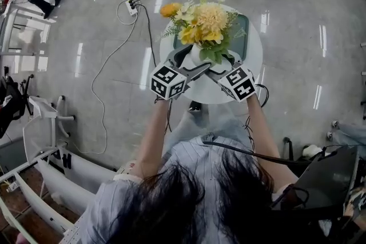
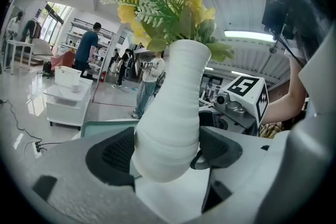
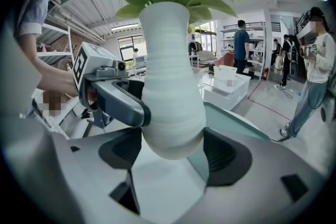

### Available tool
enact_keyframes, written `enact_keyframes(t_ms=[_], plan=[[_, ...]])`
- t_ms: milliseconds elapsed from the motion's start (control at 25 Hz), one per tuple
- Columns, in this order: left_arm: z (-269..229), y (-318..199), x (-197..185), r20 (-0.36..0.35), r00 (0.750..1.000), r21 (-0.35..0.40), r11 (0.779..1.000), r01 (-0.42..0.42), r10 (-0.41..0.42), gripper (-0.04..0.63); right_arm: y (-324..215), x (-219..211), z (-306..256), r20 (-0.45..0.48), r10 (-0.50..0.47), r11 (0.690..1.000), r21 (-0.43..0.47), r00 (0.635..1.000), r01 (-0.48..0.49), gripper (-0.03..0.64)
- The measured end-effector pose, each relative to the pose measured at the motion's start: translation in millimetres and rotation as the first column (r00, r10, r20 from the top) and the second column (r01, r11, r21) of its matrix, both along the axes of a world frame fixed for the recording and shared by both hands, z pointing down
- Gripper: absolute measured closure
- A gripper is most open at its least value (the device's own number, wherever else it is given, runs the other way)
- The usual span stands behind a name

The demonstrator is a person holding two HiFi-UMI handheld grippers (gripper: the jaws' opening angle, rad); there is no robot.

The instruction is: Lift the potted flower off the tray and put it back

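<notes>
Subject: potted flower [image 1: 197, 57], a white ribbed vase [image 2: 170, 113] carrying yellow blooms and green foliage [image 1: 203, 23].

Location: the potted flower is above the round white table [image 1: 251, 60], at the near edge of the teal tray [image 1: 245, 26]. In both gripper views the vase's rounded base shows against bare white tabletop, with the tray [image 3: 231, 120] running behind it. No view settles whether the base touches the table surface. The vase stands roughly upright.

Left gripper [image 1: 191, 61]: its jaws are partly spread and closed against the lower body of the vase, and both dark pads [image 2: 118, 152] press on the ribbed wall. Grip confirmed in the left gripper view.

Right gripper [image 1: 223, 64]: jaws are likewise partly spread and clamped on the bulb of the vase [image 3: 168, 86] from the opposite side of the table, with the pads [image 3: 226, 152] in contact on either flank. The left gripper's finger [image 3: 118, 99] lies against the vase just above them.

Both marker cubes sit at the table's near rim.
</notes>
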State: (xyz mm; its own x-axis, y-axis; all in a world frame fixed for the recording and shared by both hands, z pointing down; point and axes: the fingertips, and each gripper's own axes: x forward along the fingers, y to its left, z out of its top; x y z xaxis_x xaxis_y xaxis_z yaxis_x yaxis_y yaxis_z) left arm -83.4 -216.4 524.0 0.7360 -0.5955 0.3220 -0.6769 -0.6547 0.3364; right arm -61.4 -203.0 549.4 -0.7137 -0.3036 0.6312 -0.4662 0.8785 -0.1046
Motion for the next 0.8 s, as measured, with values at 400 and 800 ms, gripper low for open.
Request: enact_keyframes(t_ms=[400,800], plan=[[29,-23,-5,0.006,0.999,-0.020,0.998,0.053,-0.053,0.218,-24,-4,28,-0.013,-0.055,0.998,-0.026,0.998,0.055,0.264],[65,-43,0,0.012,0.996,-0.045,0.995,0.093,-0.092,0.218,-44,1,65,-0.045,-0.094,0.994,-0.060,0.995,0.092,0.264]])
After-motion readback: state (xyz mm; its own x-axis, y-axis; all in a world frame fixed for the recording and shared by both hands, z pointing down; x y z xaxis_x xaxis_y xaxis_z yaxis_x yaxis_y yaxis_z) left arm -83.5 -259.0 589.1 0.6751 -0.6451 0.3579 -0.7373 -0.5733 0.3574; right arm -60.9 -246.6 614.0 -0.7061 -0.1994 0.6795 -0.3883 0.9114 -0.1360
